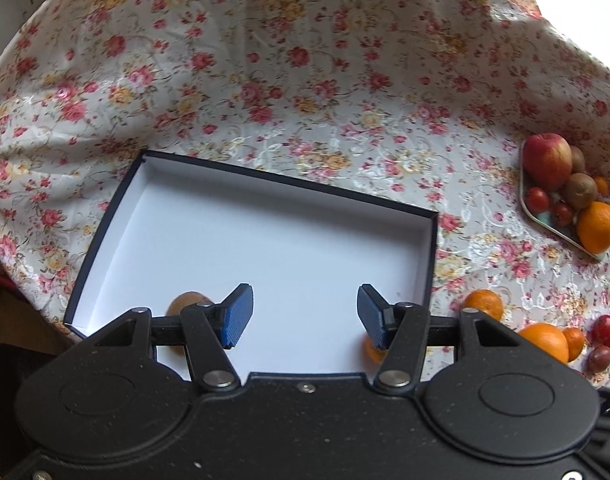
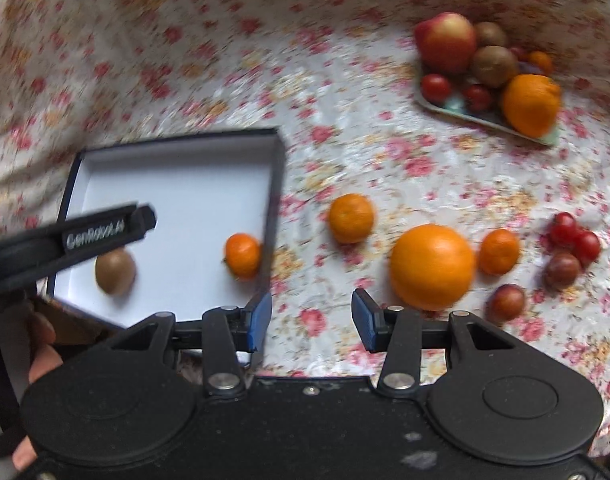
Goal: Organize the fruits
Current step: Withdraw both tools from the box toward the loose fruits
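Inside the dark-rimmed box [image 2: 275, 168], near its front: a kiwi [image 2: 115, 272] and a small mandarin [image 2: 243, 255]. Above the box, left gripper [image 1: 304, 316], jaws spread wide, empty. Just right of the box, right gripper [image 2: 312, 320], jaws apart, gripping nothing. Right of the box on the floral cloth [image 2: 345, 152]: two mandarins, a large orange [image 2: 432, 266], red tomatoes. Far right of the box: a tray [image 2: 485, 118] piled with apple [image 2: 447, 42], kiwis, orange.

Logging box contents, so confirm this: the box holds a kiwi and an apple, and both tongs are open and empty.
Wrong on one point: the box holds a kiwi and a small orange, not an apple, as the right wrist view shows. The apple sits on the tray. Both tongs, left and right, are open and empty.
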`<state>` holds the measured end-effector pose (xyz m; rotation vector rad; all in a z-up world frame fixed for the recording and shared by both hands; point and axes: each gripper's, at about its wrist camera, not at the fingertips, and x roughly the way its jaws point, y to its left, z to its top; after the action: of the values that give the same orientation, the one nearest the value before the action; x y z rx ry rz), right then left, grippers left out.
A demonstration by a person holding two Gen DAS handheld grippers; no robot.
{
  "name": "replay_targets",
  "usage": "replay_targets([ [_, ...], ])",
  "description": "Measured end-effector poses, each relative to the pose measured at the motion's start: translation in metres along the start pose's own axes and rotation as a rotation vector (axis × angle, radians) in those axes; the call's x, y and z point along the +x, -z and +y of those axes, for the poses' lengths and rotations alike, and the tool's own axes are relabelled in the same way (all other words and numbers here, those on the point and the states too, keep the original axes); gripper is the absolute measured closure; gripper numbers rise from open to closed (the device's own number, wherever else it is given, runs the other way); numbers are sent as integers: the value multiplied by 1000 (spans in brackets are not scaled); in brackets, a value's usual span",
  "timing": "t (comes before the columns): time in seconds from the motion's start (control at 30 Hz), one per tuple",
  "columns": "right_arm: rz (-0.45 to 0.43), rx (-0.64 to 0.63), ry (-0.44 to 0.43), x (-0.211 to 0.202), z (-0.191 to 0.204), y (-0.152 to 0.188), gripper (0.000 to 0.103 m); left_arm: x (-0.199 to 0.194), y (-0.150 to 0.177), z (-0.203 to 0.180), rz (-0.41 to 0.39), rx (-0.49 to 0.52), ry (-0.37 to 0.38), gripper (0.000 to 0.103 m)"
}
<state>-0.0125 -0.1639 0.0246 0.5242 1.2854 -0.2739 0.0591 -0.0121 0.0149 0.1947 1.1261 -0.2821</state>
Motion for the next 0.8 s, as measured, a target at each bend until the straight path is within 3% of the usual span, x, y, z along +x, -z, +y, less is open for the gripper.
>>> replay_targets([
  [0.13,-56,151,-10,-17,-43,-2,56,-2,2,-19,1,31,16,42],
  [0.27,-57,229,29,-27,-81,-3,56,-3,4,-36,4,56,37,42],
  [0.57,4,289,-30,-27,-138,11,56,-8,13,-86,17,134,92,42],
  [0.8,122,318,-49,-3,-168,32,56,-12,21,-126,34,186,154,43],
])
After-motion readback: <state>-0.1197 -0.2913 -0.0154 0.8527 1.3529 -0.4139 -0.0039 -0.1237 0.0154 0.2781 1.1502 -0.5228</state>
